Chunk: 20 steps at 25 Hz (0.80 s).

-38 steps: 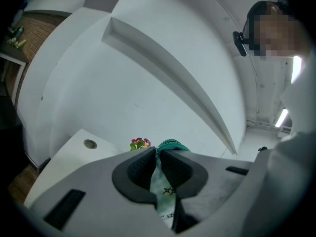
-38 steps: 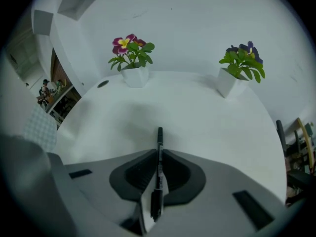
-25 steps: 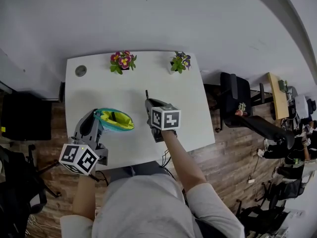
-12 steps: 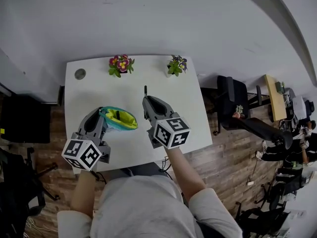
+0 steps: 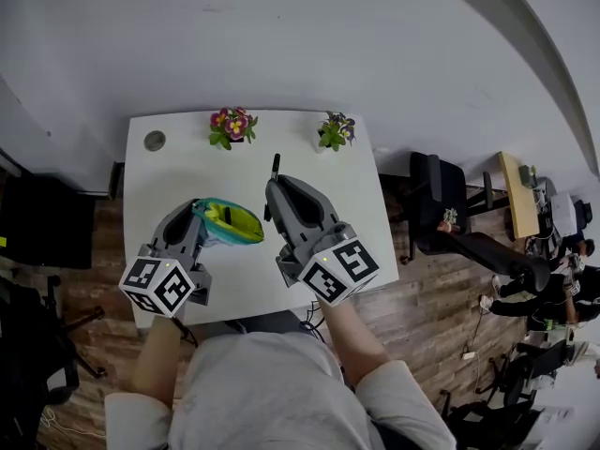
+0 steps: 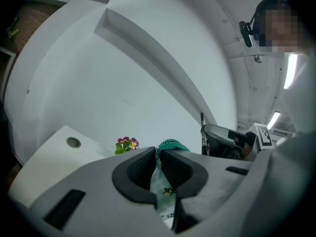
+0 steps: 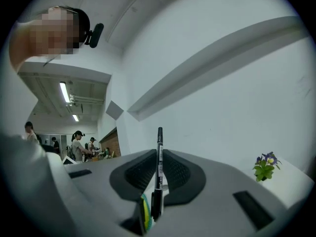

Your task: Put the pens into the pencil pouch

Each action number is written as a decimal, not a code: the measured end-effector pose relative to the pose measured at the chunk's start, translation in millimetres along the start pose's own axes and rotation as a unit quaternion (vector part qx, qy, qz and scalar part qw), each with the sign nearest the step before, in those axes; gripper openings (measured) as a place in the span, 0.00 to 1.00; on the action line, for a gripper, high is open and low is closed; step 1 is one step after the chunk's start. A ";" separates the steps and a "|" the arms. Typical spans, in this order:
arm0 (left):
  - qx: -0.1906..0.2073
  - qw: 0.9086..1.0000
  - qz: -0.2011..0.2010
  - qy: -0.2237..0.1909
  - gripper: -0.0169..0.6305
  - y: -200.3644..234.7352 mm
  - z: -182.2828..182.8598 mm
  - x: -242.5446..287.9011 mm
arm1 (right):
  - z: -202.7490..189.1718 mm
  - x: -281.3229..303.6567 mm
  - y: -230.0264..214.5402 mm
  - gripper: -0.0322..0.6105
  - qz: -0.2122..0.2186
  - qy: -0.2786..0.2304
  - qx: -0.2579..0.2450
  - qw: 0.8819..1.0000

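The pencil pouch (image 5: 230,222), teal outside with a yellow lining, hangs open above the white table (image 5: 169,172). My left gripper (image 5: 197,216) is shut on its edge; in the left gripper view the pouch fabric (image 6: 160,189) is pinched between the pads. A black pen (image 5: 274,170) sticks out past the tips of my right gripper (image 5: 272,187), which is shut on it and held raised to the right of the pouch. In the right gripper view the pen (image 7: 158,167) stands upright between the pads.
Two small flower pots (image 5: 232,124) (image 5: 335,130) stand along the table's far edge, and a round grommet (image 5: 155,141) sits at its far left corner. A white wall rises behind. Office chairs (image 5: 441,195) and a wooden floor lie to the right.
My right gripper has risen with the pen and turned from pointing down to pointing level. The left gripper and the pouch have hardly moved.
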<state>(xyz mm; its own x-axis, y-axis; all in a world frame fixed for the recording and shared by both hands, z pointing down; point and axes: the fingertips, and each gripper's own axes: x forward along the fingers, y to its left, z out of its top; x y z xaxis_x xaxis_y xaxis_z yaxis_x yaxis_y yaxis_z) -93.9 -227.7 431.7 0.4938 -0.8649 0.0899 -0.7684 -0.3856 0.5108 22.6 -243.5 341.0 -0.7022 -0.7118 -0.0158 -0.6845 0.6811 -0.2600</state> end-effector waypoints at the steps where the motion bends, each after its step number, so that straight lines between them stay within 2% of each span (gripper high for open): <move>1: 0.000 1.000 0.000 -0.001 0.11 0.1 0.6 0.1 | 5.1 0.7 5.2 0.14 0.008 -0.008 -0.001 1.000; 6: -0.002 1.000 0.001 -0.005 0.11 0.7 3.5 -0.1 | 18.1 7.0 32.2 0.14 0.054 -0.040 -0.011 0.998; 11: -0.005 1.000 0.000 -0.010 0.11 -0.7 7.0 0.0 | 9.0 16.9 51.2 0.14 0.093 -0.041 -0.026 0.994; 16: -0.009 1.000 0.000 -0.018 0.11 -0.9 13.5 -2.8 | -3.5 20.9 62.6 0.14 0.114 -0.031 -0.052 0.992; 20: -0.010 1.000 0.002 -0.022 0.11 0.5 15.9 -4.2 | -12.2 20.9 62.5 0.14 0.115 -0.020 -0.059 0.991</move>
<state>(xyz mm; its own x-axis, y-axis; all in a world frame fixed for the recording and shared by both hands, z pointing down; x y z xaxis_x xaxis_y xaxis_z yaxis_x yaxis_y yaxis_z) -102.8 -229.3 418.0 0.4722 -0.8798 0.0548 -0.7619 -0.3761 0.5273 -37.2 -213.7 336.2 -0.8360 -0.5393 -0.1014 -0.5263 0.8403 -0.1304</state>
